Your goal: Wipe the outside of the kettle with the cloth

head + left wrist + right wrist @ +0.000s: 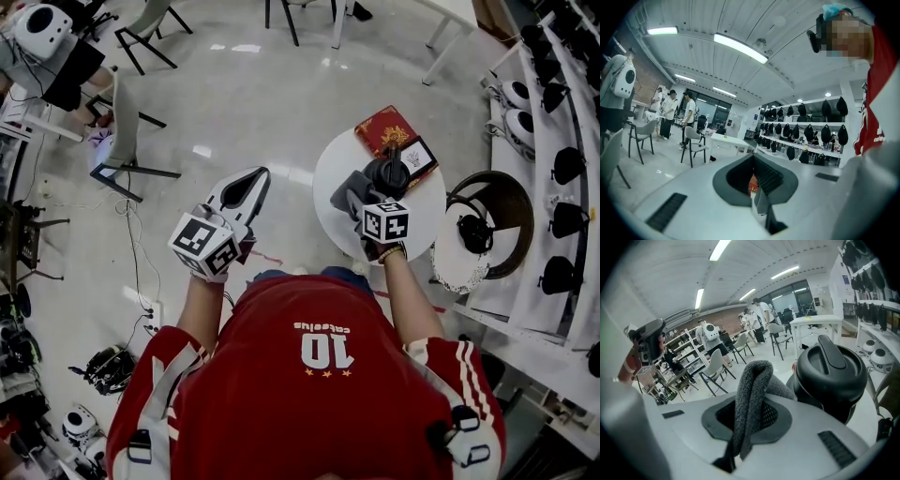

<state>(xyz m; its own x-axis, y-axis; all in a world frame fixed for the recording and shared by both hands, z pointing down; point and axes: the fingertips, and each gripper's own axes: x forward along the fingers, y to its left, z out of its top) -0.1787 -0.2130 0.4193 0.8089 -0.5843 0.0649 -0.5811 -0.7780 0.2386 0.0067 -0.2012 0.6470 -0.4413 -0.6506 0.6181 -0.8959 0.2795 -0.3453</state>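
Observation:
A black kettle (389, 173) stands on a small round white table (424, 214). My right gripper (362, 199) is shut on a grey cloth (348, 191), held at the kettle's left side. In the right gripper view the cloth (752, 390) sticks up out of the shut jaws of the right gripper (749, 420), with the kettle (830, 376) close on the right; whether cloth and kettle touch is hidden. My left gripper (255, 180) hangs over the floor left of the table, away from the kettle. In its own view the left gripper (756, 180) is shut on nothing.
A red patterned book (386, 128) lies at the table's far edge. A round brown basket (497, 187) and shelves with black items (565, 165) stand to the right. A chair (122, 131) is at the left. Cables and gear (108, 367) lie on the floor at lower left.

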